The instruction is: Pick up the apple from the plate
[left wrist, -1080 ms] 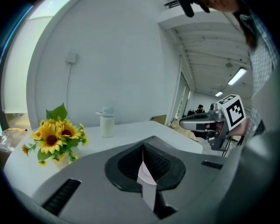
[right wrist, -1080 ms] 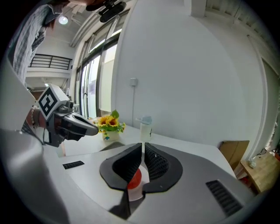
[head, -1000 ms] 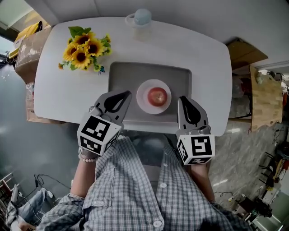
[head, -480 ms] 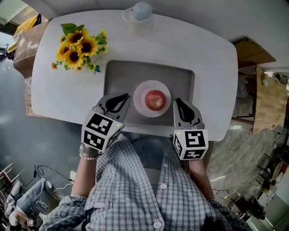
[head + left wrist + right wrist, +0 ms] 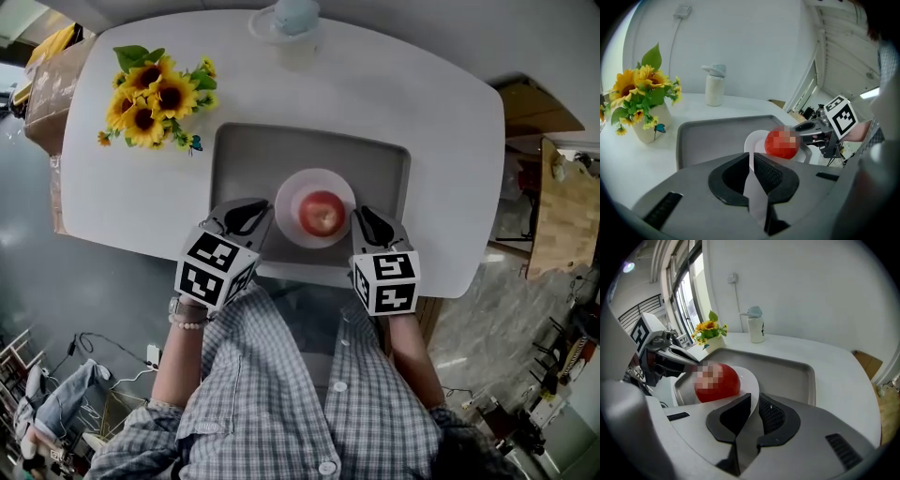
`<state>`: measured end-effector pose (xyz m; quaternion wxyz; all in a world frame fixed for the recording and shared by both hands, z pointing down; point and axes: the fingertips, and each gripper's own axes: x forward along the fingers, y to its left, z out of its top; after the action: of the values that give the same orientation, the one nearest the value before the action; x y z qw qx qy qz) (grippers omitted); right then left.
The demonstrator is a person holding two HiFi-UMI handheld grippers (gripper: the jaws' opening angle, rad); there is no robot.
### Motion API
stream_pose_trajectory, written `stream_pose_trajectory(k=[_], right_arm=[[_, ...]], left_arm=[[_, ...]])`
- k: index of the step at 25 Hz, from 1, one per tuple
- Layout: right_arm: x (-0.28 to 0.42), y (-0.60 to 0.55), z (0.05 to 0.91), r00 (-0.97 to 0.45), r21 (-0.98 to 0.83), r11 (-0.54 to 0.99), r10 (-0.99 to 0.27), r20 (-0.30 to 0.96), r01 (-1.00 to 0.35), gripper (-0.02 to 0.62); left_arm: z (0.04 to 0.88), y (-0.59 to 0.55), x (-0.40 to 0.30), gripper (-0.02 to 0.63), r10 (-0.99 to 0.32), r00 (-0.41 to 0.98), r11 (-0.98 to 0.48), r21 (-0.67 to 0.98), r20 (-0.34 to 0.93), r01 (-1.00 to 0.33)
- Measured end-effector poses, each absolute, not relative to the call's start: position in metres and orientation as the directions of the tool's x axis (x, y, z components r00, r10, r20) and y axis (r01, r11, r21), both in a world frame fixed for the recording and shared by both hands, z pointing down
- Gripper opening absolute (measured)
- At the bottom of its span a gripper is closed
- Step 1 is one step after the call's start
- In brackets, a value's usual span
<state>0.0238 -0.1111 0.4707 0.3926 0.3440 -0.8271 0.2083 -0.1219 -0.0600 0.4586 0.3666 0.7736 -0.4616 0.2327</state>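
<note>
Now, apple (image 5: 322,213) on plate (image 5: 287,191); left gripper (image 5: 248,217) and right gripper (image 5: 367,225) either side, jaws pressed together, empty.

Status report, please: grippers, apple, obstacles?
Left gripper and right gripper shut, empty, either side of plate. Apple on plate, untouched. Nothing blocks it.

No legible txt, nos. or brand names are found. Only b/w square patterns, w/o letters, are carried on the marker cube (image 5: 216,270) behind the jaws of the left gripper (image 5: 248,214), and likewise on the right gripper (image 5: 367,221). A small dark mark is seen on the white bottle (image 5: 756,329) far ahead of the right gripper. It is too small to be read.
</note>
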Motion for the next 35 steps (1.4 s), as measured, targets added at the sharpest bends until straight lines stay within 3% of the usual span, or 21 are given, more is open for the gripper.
stream_pose_trajectory(k=[6, 8, 13, 25, 35], right_arm=[[0.023, -0.106, 0.489, -0.452, -0.140, 0.658, -0.333, 0.828, -0.740, 0.040], [0.023, -0.105, 0.492, -0.460, -0.167, 0.652, -0.310, 0.832, -0.740, 0.077], [0.022, -0.103, 0.494, -0.476, -0.208, 0.638, -0.283, 0.832, -0.742, 0.080], [0.022, -0.098, 0.498, -0.509, -0.302, 0.580, -0.233, 0.828, -0.757, 0.080], [0.023, -0.099, 0.499, -0.489, -0.297, 0.528, -0.269, 0.830, -0.796, 0.080]], left_arm=[[0.475, -0.059, -0.123, 0.015, -0.516, 0.467, -0.267, 0.383, 0.718, -0.884], [0.479, -0.057, -0.119, 0.045, -0.497, 0.483, -0.268, 0.403, 0.720, -0.875], [0.489, -0.052, -0.106, 0.086, -0.442, 0.525, -0.276, 0.446, 0.727, -0.851], [0.503, -0.048, -0.101, 0.089, -0.370, 0.538, -0.249, 0.478, 0.757, -0.843], [0.505, -0.049, -0.102, 0.089, -0.352, 0.532, -0.194, 0.496, 0.770, -0.847]])
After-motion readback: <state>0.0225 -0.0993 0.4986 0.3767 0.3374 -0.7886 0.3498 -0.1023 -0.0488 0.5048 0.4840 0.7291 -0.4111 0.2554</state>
